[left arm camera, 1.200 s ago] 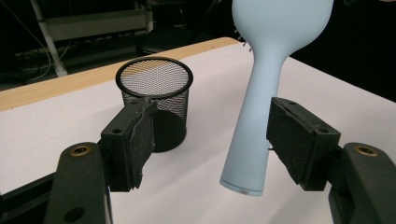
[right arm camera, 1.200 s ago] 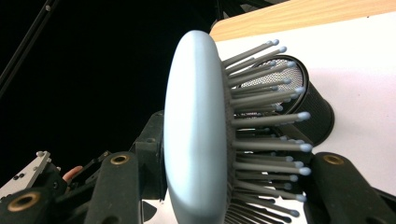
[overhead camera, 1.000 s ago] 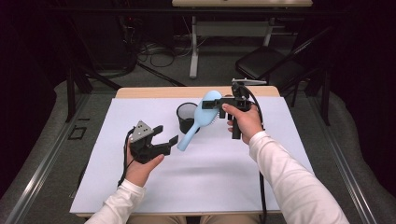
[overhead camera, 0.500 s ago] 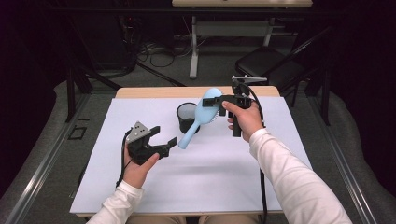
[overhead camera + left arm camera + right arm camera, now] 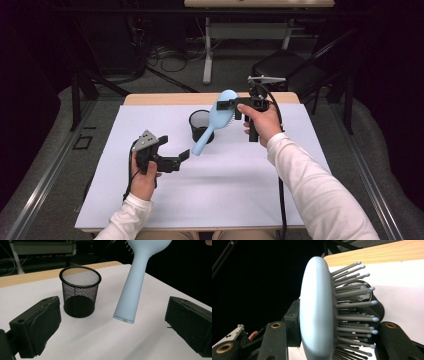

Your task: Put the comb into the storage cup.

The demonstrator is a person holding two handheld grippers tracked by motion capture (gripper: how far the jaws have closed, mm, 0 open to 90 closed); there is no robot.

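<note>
A light-blue hairbrush [image 5: 204, 139] hangs tilted above the white table, head up and handle end down toward the left. My right gripper [image 5: 228, 106] is shut on its head [image 5: 317, 310], one jaw on the smooth back and one on the bristle side. My left gripper [image 5: 174, 148] stands open just short of the handle end [image 5: 132, 297]. Its jaws have just been opening, and neither pad [image 5: 47, 322] touches the handle. A black mesh cup [image 5: 199, 122] stands upright behind the brush, also seen in the left gripper view [image 5: 79, 291].
The white table sheet [image 5: 225, 190] reaches to a wooden strip [image 5: 150, 99] at the far edge. Beyond lie a dark floor, cables, a table leg and a black chair [image 5: 285, 67]. Both forearms in white sleeves come in from below.
The left gripper's jaws have spread wider, away from the brush handle. The brush stays in the right gripper, and both hands have hardly moved.
</note>
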